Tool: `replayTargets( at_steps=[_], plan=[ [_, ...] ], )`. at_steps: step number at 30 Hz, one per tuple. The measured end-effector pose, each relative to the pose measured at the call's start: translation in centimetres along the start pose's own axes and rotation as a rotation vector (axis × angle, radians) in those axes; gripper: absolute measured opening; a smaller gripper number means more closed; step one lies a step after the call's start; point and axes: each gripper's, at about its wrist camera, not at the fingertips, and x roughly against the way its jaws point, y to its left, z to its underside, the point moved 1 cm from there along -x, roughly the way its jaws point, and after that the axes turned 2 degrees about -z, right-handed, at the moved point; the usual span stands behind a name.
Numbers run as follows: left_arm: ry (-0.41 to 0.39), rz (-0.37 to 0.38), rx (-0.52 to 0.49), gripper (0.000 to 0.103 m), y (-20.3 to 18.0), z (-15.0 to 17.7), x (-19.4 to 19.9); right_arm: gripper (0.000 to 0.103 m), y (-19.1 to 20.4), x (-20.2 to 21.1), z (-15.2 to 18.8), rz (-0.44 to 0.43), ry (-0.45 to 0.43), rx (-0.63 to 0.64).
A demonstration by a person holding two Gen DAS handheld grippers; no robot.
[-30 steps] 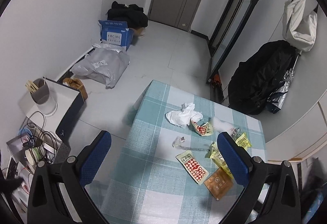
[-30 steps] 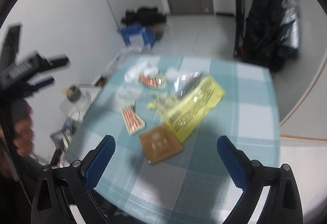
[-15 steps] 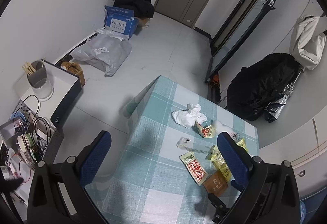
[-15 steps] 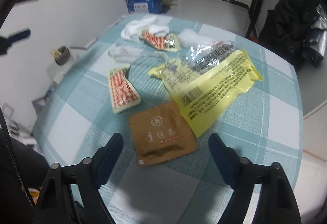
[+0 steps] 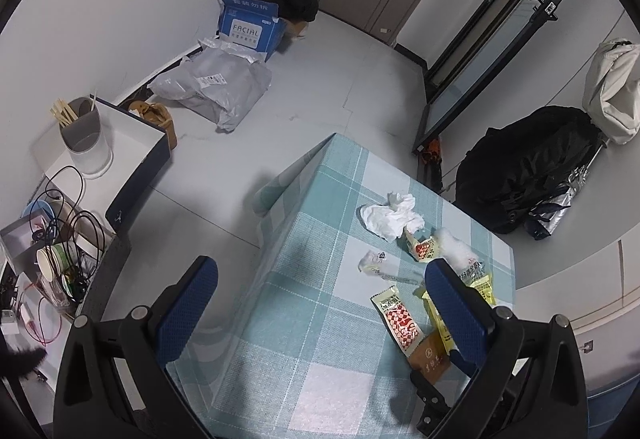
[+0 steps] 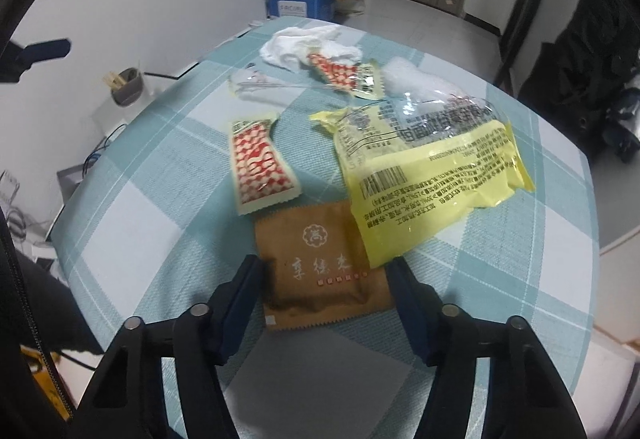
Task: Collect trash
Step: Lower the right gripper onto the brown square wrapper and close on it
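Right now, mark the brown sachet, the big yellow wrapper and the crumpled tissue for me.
brown sachet (image 6: 320, 267), right wrist view, centre of its printed face.
big yellow wrapper (image 6: 432, 187), right wrist view, yellow printed panel.
crumpled tissue (image 5: 390, 217), left wrist view, middle of the wad.

The right gripper sits low over the tabletop, its blue-padded fingers spread apart and closed on nothing. The left gripper hangs high, angled downward, its jaws wide apart and empty, well away from the right one.
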Motion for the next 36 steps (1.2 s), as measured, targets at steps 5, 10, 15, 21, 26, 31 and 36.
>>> replayTargets(
  at_steps=[5,10,15,21,26,31,36],
  plan=[
    [-0.003,-0.002,0.002,0.102,0.0,0.0,-0.1,0.059,0.9,0.2,0.3,-0.005,-0.003,0.034],
    [-0.002,-0.009,-0.008,0.102,0.0,0.1,-0.2,0.058,1.7,0.4,0.9,-0.02,-0.005,0.052],
    [0.012,-0.022,-0.013,0.102,-0.2,0.4,-0.8,0.055,1.9,0.8,1.3,-0.043,-0.009,0.054],
    [0.047,-0.022,-0.04,0.102,-0.9,0.9,-1.8,0.037,1.8,1.7,1.8,-0.076,-0.021,0.049],
    [0.054,-0.017,-0.067,0.102,-2.1,1.3,-2.2,0.002,1.5,2.0,2.1,-0.114,-0.016,0.031],
    [0.061,-0.04,-0.123,0.102,-3.4,1.8,-2.9,0.0,0.8,2.6,2.7,-0.13,-0.015,0.005],
    [0.089,-0.044,-0.116,0.102,-3.6,2.2,-3.5,0.009,-0.6,3.8,2.7,-0.146,-0.058,-0.031]
  ],
)
